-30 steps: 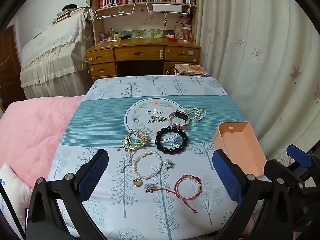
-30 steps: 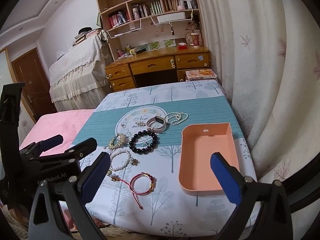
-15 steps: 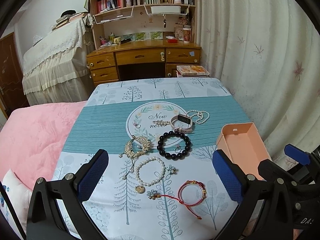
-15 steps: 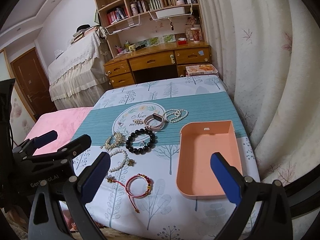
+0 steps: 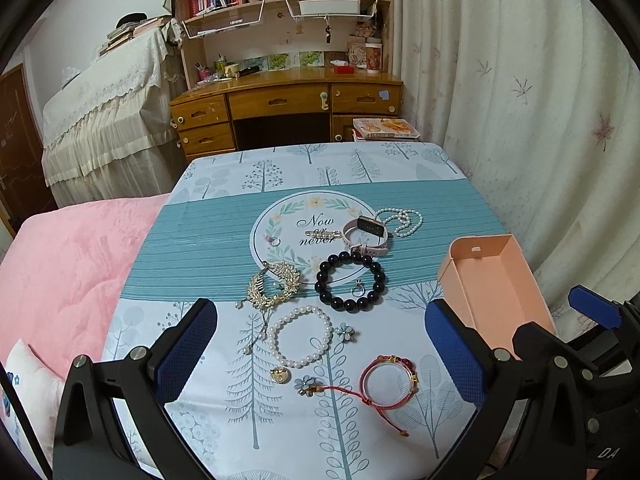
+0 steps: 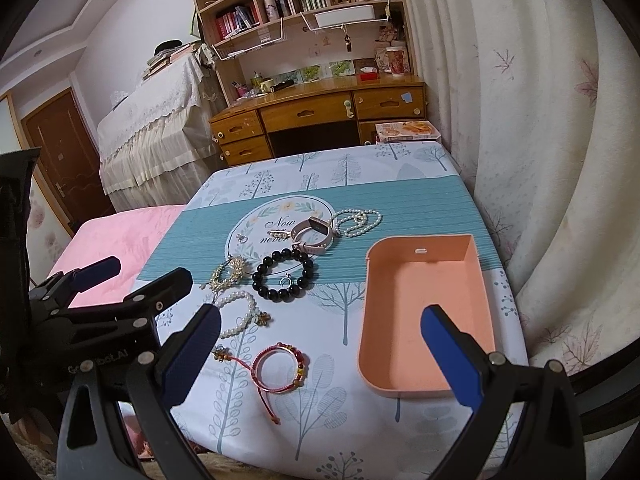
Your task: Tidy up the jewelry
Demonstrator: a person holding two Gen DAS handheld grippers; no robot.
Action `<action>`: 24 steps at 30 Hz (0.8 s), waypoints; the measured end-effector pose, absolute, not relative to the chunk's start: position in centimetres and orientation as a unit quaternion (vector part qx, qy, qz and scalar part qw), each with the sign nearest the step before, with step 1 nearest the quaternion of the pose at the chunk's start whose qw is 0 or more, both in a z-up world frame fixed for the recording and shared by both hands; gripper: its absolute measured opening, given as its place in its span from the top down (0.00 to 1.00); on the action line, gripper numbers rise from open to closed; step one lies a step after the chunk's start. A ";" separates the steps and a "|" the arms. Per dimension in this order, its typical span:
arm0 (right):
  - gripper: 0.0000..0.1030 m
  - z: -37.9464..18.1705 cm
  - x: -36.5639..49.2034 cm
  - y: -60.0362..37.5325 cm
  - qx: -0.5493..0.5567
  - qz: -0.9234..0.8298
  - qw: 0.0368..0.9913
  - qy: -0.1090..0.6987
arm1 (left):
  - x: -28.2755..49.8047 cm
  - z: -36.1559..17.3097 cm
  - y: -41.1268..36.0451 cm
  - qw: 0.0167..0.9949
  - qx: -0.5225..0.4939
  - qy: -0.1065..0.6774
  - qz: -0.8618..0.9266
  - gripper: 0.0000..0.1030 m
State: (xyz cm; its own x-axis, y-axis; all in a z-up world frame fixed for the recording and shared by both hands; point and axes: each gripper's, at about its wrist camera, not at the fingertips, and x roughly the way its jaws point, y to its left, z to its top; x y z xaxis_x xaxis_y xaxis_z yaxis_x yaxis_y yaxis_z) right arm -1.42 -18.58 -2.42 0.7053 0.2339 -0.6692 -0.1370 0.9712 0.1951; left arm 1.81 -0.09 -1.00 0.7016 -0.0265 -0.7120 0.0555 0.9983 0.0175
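A table draped in a pale blue tree-print cloth with a teal striped band [image 5: 208, 240] is carrying 1 empty peach plastic tray [image 6: 424, 304] at the right, with a black bead bracelet [image 5: 350, 282], a white pearl bracelet [image 5: 300, 336], a red cord bracelet [image 5: 387, 378], a gold leaf hair comb [image 5: 274, 286], a pink-strapped watch [image 5: 366, 234] and a pearl necklace [image 5: 402, 220] lying beside it.

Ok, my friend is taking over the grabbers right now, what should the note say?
Left hand-held gripper: open, holding nothing, above the near table edge.
Right hand-held gripper: open, holding nothing.
Pink tray: on the table's right side, nothing in it.
Still on the cloth: red string bracelet, white pearl bracelet, black bead bracelet, gold hair comb, watch, pearl necklace, plus small rings and clips.
Done: nothing. Left: everything goes into the tray.
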 end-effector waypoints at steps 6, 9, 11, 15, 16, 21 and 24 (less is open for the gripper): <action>0.02 -2.6 -1.3 -18.3 0.064 0.101 0.920 0.373 | 1.9 -1.2 0.0 0.921 0.018 0.388 -0.023 0.01; 0.02 -2.8 -1.3 -18.2 0.064 0.101 0.919 0.376 | 1.9 -1.4 0.1 0.920 0.018 0.390 -0.024 0.01; 0.02 -2.8 -1.2 -18.2 0.064 0.102 0.919 0.376 | 2.0 -1.5 0.1 0.919 0.018 0.393 -0.024 0.01; 0.02 -3.0 -1.2 -17.9 0.064 0.102 0.917 0.380 | 2.1 -1.8 0.3 0.916 0.015 0.400 -0.025 0.01; 0.02 -3.1 -1.1 -17.9 0.063 0.102 0.917 0.381 | 2.2 -1.8 0.3 0.915 0.015 0.402 -0.026 0.01; 0.02 -3.3 -0.9 -17.8 0.061 0.103 0.914 0.388 | 2.5 -2.1 0.4 0.911 0.015 0.411 -0.027 0.01; 0.02 -3.3 -0.8 -17.8 0.063 0.102 0.913 0.389 | 2.8 -2.4 0.4 0.908 0.017 0.417 -0.028 0.01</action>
State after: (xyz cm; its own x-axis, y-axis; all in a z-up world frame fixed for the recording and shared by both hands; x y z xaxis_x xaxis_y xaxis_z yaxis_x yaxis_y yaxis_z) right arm -0.82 -17.79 -3.31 0.6762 0.2343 -0.6985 -0.1370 0.9715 0.1934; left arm 2.75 0.37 -2.36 0.6499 -0.0373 -0.7591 0.0650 0.9979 0.0066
